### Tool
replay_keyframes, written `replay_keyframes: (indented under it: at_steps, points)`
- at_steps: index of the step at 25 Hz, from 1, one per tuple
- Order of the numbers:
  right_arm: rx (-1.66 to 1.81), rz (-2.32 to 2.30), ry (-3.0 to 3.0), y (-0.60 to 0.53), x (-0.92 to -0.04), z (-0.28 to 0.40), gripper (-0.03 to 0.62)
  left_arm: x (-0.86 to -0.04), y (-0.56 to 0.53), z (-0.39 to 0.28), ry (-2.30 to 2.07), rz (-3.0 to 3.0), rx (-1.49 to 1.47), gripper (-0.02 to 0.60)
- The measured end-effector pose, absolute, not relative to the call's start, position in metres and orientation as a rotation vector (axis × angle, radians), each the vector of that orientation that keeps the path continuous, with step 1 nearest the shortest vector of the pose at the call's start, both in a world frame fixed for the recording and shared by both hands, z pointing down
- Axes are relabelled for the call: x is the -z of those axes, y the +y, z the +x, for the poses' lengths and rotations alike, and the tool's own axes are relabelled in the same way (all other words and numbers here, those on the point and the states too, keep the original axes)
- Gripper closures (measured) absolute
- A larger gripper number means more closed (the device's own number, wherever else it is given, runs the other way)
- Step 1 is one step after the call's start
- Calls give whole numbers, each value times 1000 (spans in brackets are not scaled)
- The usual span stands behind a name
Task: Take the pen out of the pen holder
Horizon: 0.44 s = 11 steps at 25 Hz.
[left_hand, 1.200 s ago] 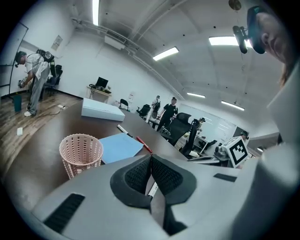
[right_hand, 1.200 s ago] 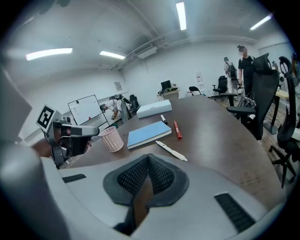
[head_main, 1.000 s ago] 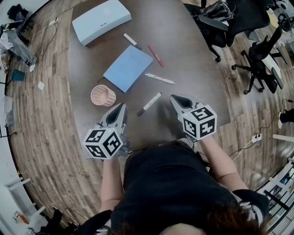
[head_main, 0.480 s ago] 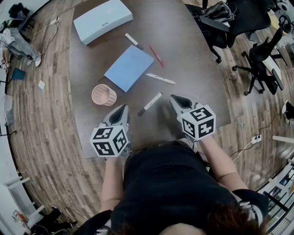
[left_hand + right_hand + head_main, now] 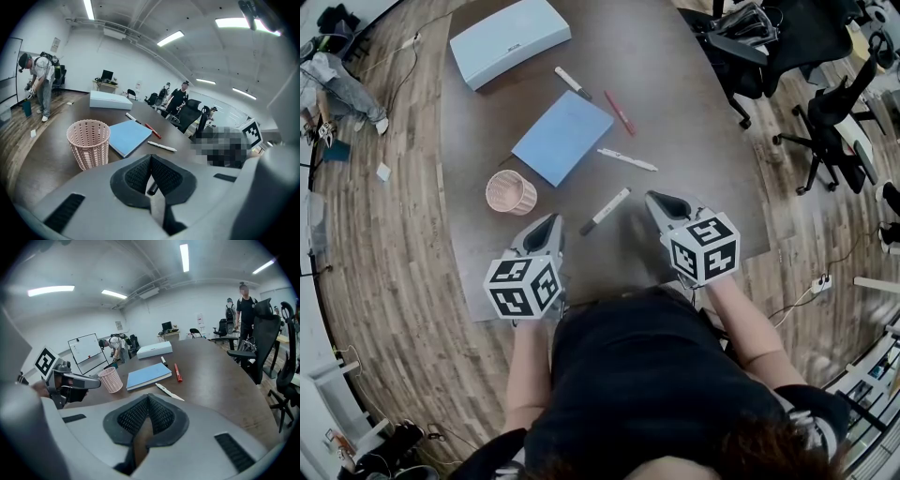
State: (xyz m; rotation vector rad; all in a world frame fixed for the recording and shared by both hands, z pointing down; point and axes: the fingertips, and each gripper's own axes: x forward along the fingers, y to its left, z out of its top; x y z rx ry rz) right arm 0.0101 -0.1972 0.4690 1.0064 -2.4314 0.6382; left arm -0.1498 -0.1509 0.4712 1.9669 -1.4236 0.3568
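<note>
Fingers (image 5: 135,176) on your left gripper (image 5: 150,160) and right gripper (image 5: 147,400) are pressed together on nothing. No pen stands in the pink pen holder (image 5: 88,145). The pens (image 5: 626,160) lie loose on the table (image 5: 694,122), and the nearest marker (image 5: 605,212) is between your grippers. The job looks done, so keep clear of the holder and avoid nudging it. No writing is legible; the white box (image 5: 509,41) label is too small.
</note>
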Motion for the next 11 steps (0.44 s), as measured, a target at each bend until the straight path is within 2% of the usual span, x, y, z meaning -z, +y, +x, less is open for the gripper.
replay_keyframes:
  at_steps: [11]
  points:
    - [-638,1000,-2429,-197,-471,11,576,-474,-149,-145,-1410,1970,-369,554]
